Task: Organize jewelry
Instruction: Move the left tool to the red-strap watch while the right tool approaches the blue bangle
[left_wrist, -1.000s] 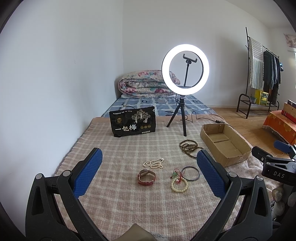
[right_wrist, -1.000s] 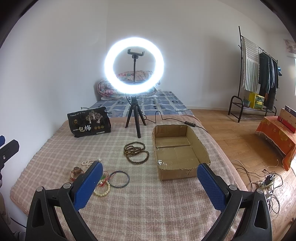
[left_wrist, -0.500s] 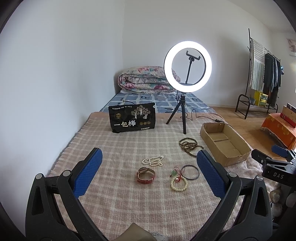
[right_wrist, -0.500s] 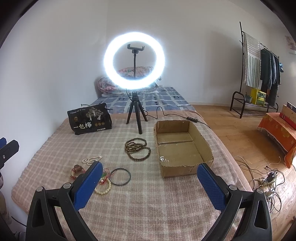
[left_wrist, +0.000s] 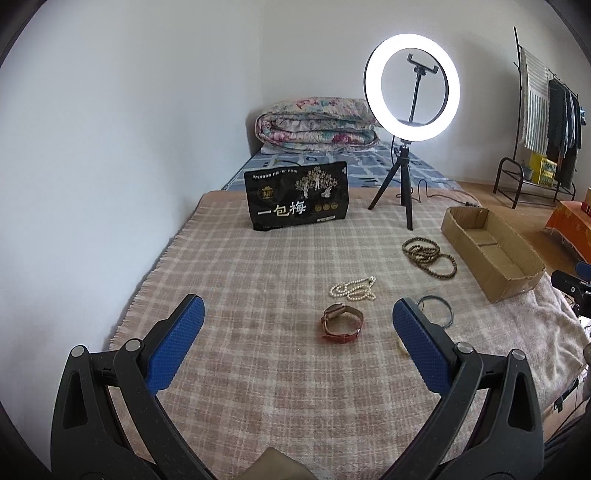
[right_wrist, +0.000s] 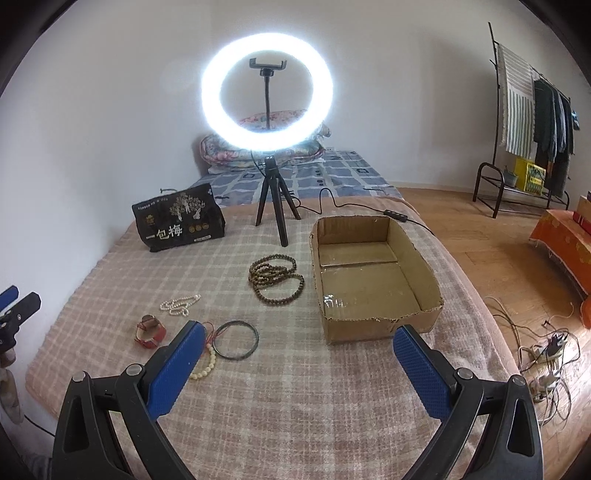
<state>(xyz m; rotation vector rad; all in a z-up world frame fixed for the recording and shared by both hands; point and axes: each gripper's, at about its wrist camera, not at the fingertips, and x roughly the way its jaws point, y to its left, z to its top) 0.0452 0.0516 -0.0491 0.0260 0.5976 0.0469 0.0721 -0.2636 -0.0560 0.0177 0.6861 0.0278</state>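
Left tool (left_wrist: 297, 312) nearer red watch (left_wrist: 341, 324).

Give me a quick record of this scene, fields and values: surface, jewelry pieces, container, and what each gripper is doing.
surface: plaid blanket
jewelry: red-strap watch; pearl strand; brown bead necklace; dark bangle; cream bead bracelet
container: cardboard box, nothing inside
left gripper: open, holding nothing, watch between its fingers in view
right gripper: open, holding nothing
other: ring light, black snack bag
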